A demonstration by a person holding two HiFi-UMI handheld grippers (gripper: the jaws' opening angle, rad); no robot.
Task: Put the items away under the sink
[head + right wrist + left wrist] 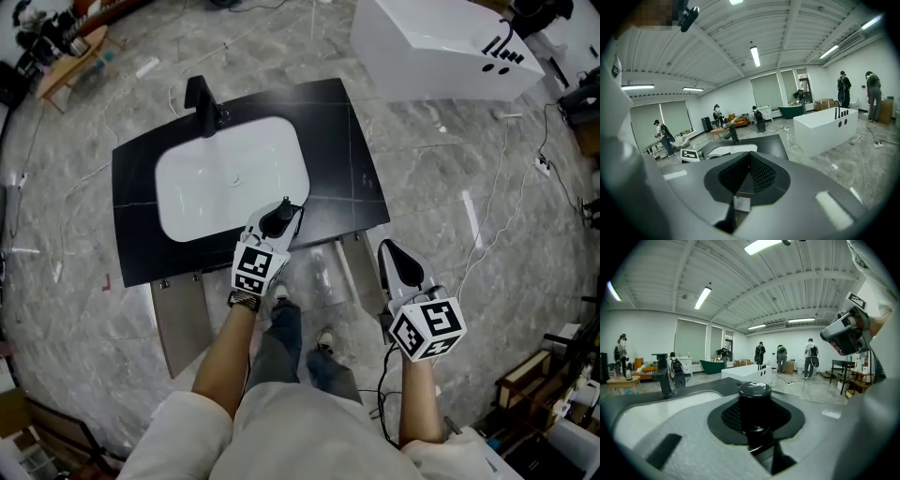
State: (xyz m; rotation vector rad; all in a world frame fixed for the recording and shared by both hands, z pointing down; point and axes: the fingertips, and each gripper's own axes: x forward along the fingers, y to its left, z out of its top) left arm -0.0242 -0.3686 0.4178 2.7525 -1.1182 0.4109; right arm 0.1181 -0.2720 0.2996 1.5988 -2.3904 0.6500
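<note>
1. Head view: your left gripper (280,215) is at frame centre, over the front edge of the black countertop (361,178) and just right of the white sink (230,183). Its jaws are closed on a black container (273,223).
2. Head view: your right gripper (392,251) is right of centre, below the countertop's front edge and apart from it. Two cabinet doors (180,319) stand open beneath the countertop, one at lower left and one at centre.
3. Head view: the faucet (202,98) stands at the sink's upper left corner. A white bathtub (441,42) lies at upper right.
4. Left gripper view: the black container (754,404) stands upright at frame centre, round cap up, with the textured pads pressed against both sides. The sink lies at lower left, with the faucet behind it at left. Your right gripper shows at upper right.
5. Right gripper view: the jaws are closed together, the pads meet at frame centre, and nothing is between them. The countertop and sink lie beyond, left of centre, and the bathtub is at right. People (843,89) stand in the background.
</note>
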